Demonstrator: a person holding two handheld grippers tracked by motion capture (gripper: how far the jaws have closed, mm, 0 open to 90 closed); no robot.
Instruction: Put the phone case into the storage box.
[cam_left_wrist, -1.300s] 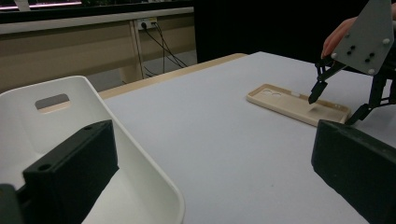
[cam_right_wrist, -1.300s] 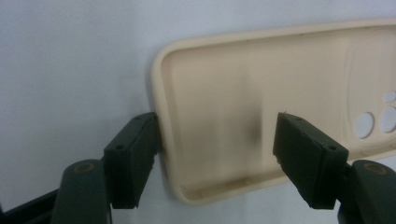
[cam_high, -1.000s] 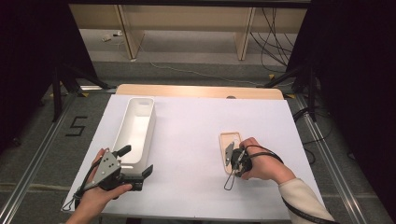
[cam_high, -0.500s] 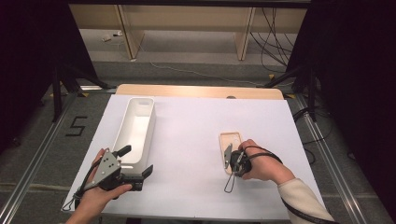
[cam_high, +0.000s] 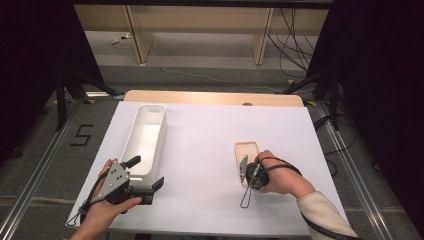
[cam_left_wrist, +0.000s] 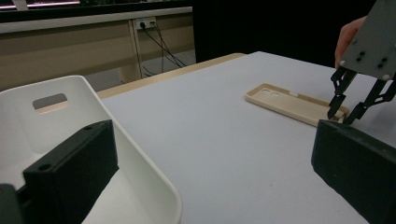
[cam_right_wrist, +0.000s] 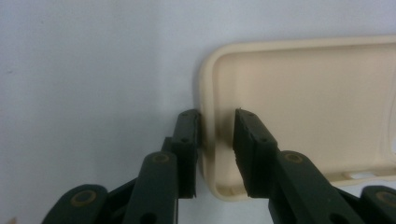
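We are at the grasp: our right gripper (cam_right_wrist: 215, 154) has been closing its fingers (cam_right_wrist: 189, 149) over the near wall of the beige phone case (cam_high: 247, 152), one finger outside, one inside. The outer one touches; a slight gap remains inside, so no firm grip yet. The case lies flat on the right of the table (cam_high: 210, 135). Lifting and placing remain. Our left gripper (cam_high: 145, 181) rests wide open beside the white bin (cam_high: 145, 137), well apart. Nothing blocks the way.
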